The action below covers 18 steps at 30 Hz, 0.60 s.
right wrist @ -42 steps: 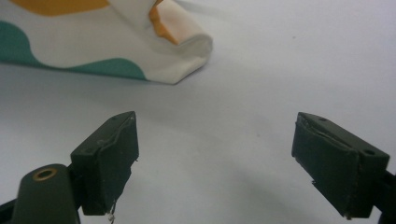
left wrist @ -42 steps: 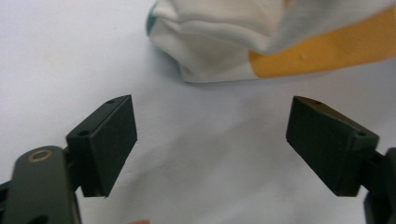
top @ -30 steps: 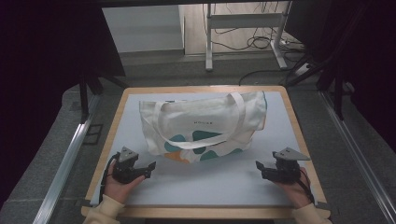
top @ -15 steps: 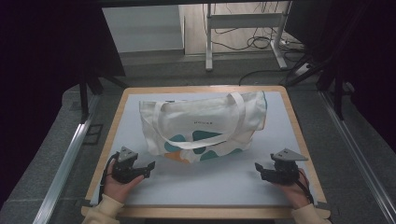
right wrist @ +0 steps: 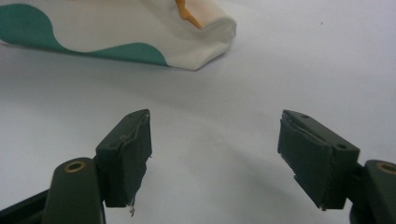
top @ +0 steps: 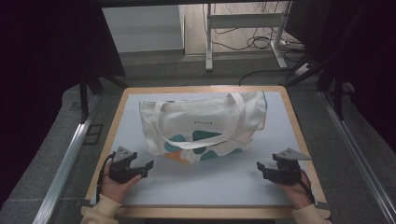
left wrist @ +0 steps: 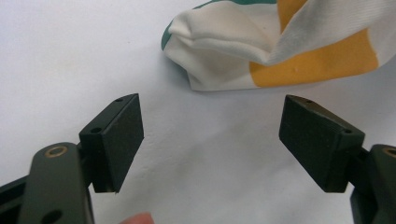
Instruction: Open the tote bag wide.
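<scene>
**Tote bag handling: start position, no contact made**

The tote bag [top: 203, 126] lies flat on the white mat [top: 210, 186] of the wooden-framed table [top: 109, 135], in the far half of the work area, with one strap looped across its printed face. The bag shows no lifted or gripped part.

The left gripper [top: 142, 169] rests near the bag's near-left corner, apart from the fabric. In the left gripper view its jaws stand wide apart with nothing between them, and the bag corner with the orange patch [left wrist: 313, 60] lies just ahead.

The right gripper [top: 262, 170] sits beside the near-right corner, also clear of the cloth. Its jaws are likewise spread and empty; the right gripper view shows the folded bag edge [right wrist: 205, 42] farther ahead.

Judged status: no step of the work is complete. Approach, grasp of the fabric or strap, and all handling remain.
</scene>
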Each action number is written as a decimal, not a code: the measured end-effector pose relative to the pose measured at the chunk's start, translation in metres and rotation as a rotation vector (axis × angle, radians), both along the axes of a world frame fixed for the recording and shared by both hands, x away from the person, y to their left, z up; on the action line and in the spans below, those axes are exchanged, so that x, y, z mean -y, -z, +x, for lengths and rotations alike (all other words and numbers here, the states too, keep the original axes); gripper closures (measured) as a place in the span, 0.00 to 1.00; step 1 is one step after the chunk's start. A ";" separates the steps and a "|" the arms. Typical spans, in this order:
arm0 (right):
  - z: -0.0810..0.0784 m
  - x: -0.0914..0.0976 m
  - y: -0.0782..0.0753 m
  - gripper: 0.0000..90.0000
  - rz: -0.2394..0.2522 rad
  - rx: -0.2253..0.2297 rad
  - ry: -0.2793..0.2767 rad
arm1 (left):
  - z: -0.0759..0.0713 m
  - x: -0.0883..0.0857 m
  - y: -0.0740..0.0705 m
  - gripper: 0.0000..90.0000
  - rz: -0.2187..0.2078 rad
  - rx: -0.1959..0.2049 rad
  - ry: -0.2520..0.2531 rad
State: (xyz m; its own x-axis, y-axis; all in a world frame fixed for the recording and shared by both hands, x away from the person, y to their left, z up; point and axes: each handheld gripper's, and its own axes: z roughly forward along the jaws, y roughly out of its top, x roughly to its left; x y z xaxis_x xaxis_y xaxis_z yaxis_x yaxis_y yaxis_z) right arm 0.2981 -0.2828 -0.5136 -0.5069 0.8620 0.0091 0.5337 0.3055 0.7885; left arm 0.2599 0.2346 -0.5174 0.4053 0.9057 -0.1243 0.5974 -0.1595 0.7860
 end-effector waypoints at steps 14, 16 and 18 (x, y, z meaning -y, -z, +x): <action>-0.002 -0.001 -0.001 0.29 -0.015 0.006 -0.010 | -0.005 0.000 -0.014 0.24 -0.021 0.041 0.000; -0.002 -0.001 -0.001 0.29 -0.017 0.005 -0.009 | -0.007 0.000 -0.017 0.24 -0.030 0.049 0.003; -0.002 -0.002 -0.001 0.29 -0.017 0.004 -0.010 | -0.008 0.000 -0.020 0.24 -0.040 0.054 0.007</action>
